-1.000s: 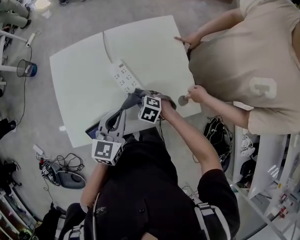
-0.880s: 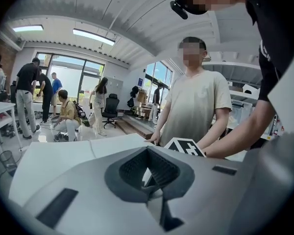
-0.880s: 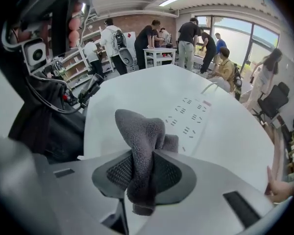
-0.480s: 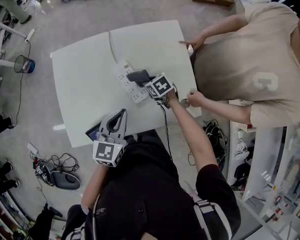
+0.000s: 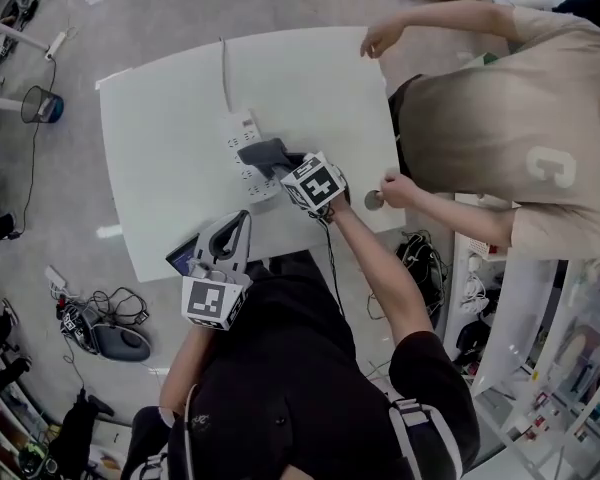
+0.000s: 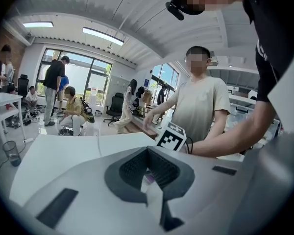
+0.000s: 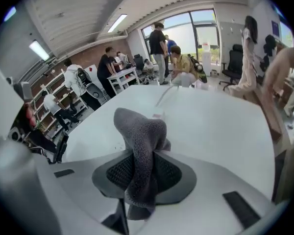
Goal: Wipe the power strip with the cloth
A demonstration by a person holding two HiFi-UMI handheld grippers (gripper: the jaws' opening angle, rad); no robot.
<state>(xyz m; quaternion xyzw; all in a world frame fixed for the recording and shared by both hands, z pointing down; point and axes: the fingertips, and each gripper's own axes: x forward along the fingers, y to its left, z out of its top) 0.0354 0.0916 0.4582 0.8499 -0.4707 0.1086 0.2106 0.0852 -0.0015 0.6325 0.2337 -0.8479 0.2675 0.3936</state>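
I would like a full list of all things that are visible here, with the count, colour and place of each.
table: one, white, centre.
power strip: one, white, on the table.
cloth: one, grey, over the power strip.
wastebasket: one, dark, on the floor, left.
bystander: one, beige shirt, at the table's right edge.
left gripper: one, shut, empty, at the table's near edge.
right gripper: one, shut on the cloth.

Three cameras, one white table (image 5: 160,178)
Head view looks steeply down; both gripper views skim low across that table from its near edge.
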